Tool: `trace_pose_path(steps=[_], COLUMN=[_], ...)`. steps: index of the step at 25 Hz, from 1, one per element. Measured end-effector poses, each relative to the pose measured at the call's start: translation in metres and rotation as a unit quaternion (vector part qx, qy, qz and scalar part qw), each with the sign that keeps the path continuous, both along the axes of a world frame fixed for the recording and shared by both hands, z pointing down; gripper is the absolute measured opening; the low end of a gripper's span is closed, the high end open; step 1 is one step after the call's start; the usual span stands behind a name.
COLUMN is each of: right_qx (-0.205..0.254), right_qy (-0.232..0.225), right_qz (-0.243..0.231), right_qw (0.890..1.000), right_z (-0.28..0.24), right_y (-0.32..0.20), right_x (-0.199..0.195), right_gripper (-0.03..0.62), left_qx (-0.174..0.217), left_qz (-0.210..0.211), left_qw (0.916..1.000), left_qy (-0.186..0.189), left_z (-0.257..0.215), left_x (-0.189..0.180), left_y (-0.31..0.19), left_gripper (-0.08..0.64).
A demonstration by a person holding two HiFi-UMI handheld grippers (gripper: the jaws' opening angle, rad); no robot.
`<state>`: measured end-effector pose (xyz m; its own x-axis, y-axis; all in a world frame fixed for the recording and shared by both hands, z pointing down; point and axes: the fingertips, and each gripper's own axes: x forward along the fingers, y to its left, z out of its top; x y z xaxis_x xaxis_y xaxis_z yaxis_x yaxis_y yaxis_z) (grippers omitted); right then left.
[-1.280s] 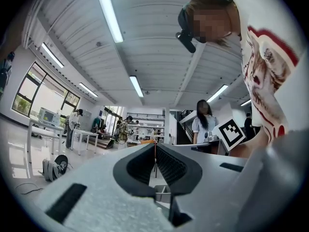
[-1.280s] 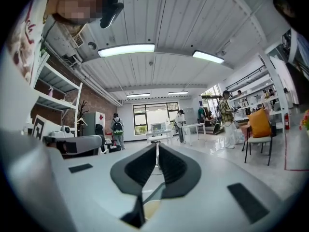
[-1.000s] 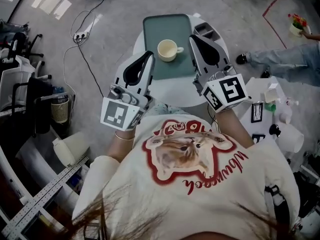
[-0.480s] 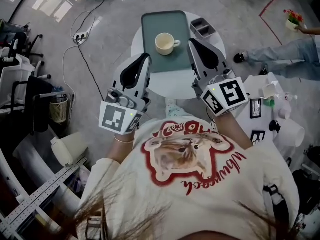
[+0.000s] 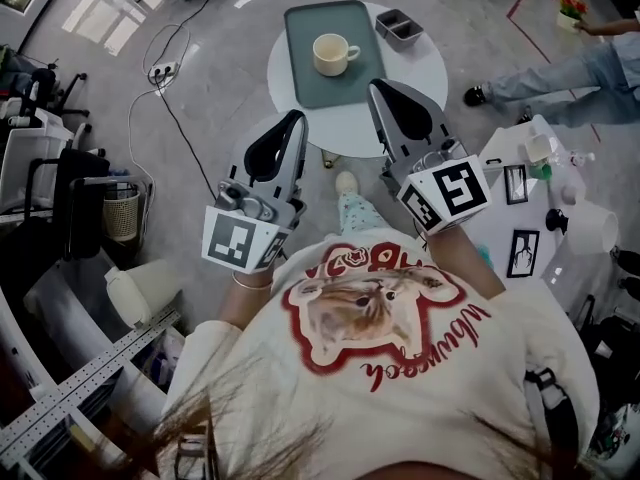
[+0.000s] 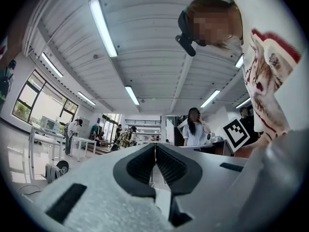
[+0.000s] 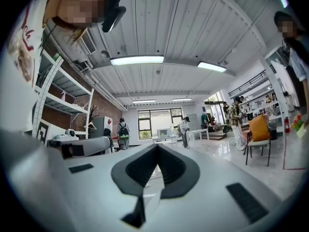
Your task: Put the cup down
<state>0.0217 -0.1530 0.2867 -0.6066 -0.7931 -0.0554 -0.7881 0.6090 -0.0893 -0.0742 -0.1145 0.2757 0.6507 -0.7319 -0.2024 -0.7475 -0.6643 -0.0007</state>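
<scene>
Cup (image 5: pixel 332 54) is sitting upright on the tray (image 5: pixel 305 83) on the table (image 5: pixel 412 76), well apart from both grippers. Left gripper (image 5: pixel 296 118) and right gripper (image 5: pixel 374 86) are hovering nearer the person, jaws pressed together, gripping nothing.

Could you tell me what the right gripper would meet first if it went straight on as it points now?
Probably nothing near: the right gripper, shut, points roughly level across the open room toward a far window. The cup and table are absent from its view, likely below that line.
</scene>
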Motion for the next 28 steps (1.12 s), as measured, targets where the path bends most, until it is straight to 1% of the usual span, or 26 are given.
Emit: trace_pose_path(steps=[4, 8, 15, 20, 28], right_qx=[0.005, 0.009, 0.015, 0.024, 0.020], right_qy=[-0.003, -0.009, -0.009, -0.015, -0.014], right_qz=[0.006, 0.015, 0.030, 0.030, 0.005], right_qw=[1.000, 1.000, 0.999, 0.999, 1.000], right_z=[-0.005, -0.010, -0.016, -0.023, -0.030], right_y=[0.041, 0.078, 0.136, 0.158, 0.190], right_x=[-0.003, -0.004, 0.005, 0.016, 0.039], right_gripper=[0.028, 0.028, 0.028, 0.028, 0.028], left_qx=[0.003, 0.000, -0.003, -0.001, -0.003], left_qz=[0.006, 0.009, 0.026, 0.032, 0.016], left_qw=[1.0000, 0.9999, 0.9994, 0.9993, 0.9997], left_qy=[0.000, 0.009, 0.024, 0.016, 0.018], left_z=[-0.002, -0.004, -0.001, -0.003, -0.011], left_x=[-0.004, -0.008, 0.004, 0.018, 0.046], left_y=[0.042, 0.078, 0.128, 0.151, 0.184], left_gripper=[0.015, 0.015, 0.015, 0.015, 0.015])
